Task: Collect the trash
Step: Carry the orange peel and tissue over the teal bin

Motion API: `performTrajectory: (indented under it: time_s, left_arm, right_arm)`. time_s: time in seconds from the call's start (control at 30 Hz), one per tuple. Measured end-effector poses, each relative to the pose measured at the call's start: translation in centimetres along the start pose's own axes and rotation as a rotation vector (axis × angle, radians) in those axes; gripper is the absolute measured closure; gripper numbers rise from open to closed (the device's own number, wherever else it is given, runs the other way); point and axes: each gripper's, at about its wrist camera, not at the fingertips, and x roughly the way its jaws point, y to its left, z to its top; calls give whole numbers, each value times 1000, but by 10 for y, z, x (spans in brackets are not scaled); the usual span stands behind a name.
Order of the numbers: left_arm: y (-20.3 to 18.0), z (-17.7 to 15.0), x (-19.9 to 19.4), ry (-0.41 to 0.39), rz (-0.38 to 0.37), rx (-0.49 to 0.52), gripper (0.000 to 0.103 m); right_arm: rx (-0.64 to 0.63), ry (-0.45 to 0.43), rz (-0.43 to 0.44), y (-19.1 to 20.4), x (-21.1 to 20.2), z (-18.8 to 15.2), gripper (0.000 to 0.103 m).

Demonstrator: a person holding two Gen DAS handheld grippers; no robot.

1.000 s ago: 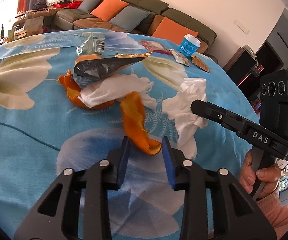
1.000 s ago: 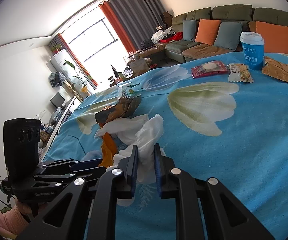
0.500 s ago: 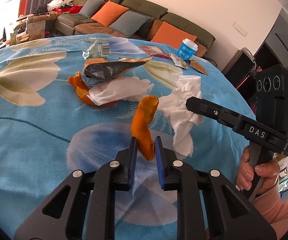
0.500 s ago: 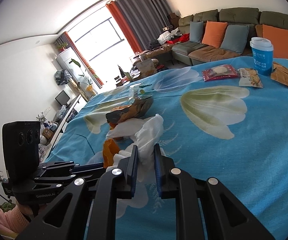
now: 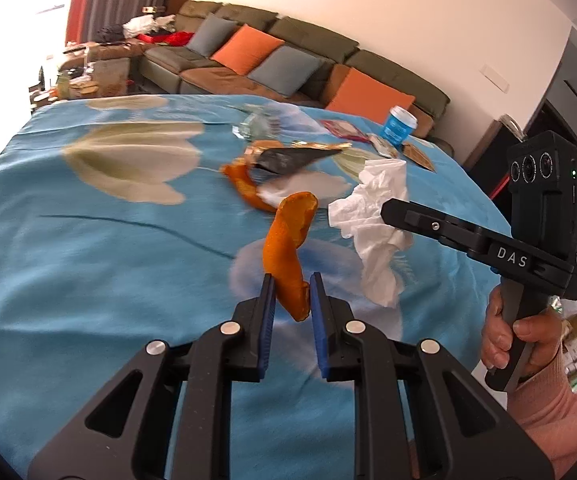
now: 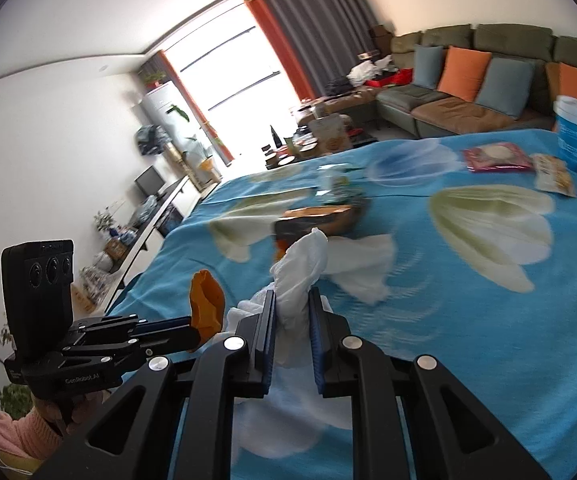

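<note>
Clamping a strip of orange peel [image 5: 288, 256] between its blue pads, the left hand-held gripper [image 5: 291, 294] lifts it off the blue flowered cloth [image 5: 88, 264]. At its 2 o'clock the right hand-held gripper [image 6: 291, 312] is pinched tight on a crumpled white tissue [image 6: 300, 272]. Farther out toward 12 o'clock, more peel [image 5: 244, 188], another tissue [image 5: 308, 186] and a dark wrapper [image 5: 292, 158] lie on the cloth, with a blue cup [image 5: 398, 128] at 1 o'clock.

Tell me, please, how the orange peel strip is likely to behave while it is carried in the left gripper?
The orange peel strip stands curled above the left gripper, so it is probably fairly stiff. It looks thin and light. Held only at its lower end, it might swing or slip.
</note>
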Motion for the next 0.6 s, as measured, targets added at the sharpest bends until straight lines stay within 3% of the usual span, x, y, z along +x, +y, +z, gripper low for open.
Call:
performTrajectory:
  time_s: [0.6]
  left_arm:
    - [85,-38,-102,-120,159,-159,85]
  right_arm:
    - [-159,93,192,106,70,13,89]
